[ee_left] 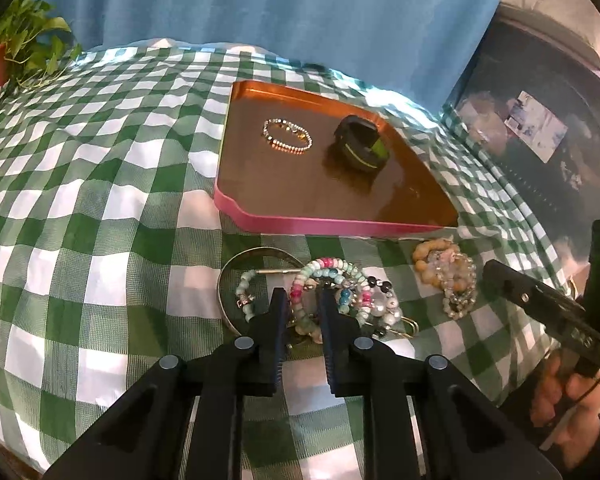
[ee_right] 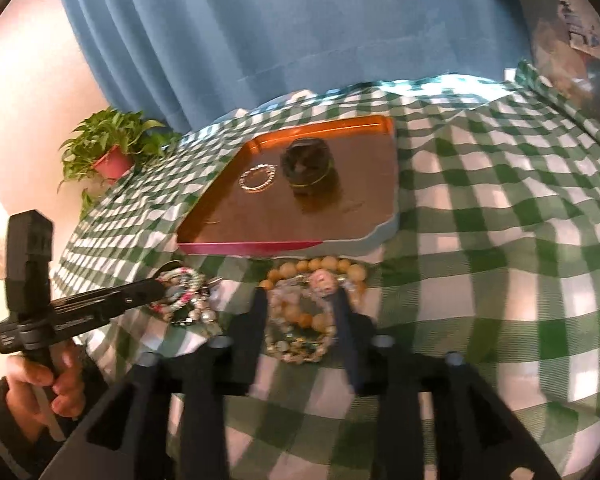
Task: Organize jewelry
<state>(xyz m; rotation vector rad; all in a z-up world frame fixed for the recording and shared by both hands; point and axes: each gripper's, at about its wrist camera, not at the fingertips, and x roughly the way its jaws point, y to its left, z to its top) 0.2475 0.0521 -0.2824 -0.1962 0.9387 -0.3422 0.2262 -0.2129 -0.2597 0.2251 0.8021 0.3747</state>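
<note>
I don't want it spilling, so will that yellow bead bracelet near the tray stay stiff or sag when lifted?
The yellow bead bracelet will likely sag, being separate round beads in a loop. It lies tangled with a clear bead bracelet, which may come along. The beads could slip between pads.

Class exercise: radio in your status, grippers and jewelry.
Left gripper shut on bead bracelet. Right gripper open around amber bracelet. Tray holds two pieces; nothing blocking.

Soft indoor light lit both fisheye views (edges bowed, corners black); the right wrist view was motion-blurred, slightly washed-out.
</note>
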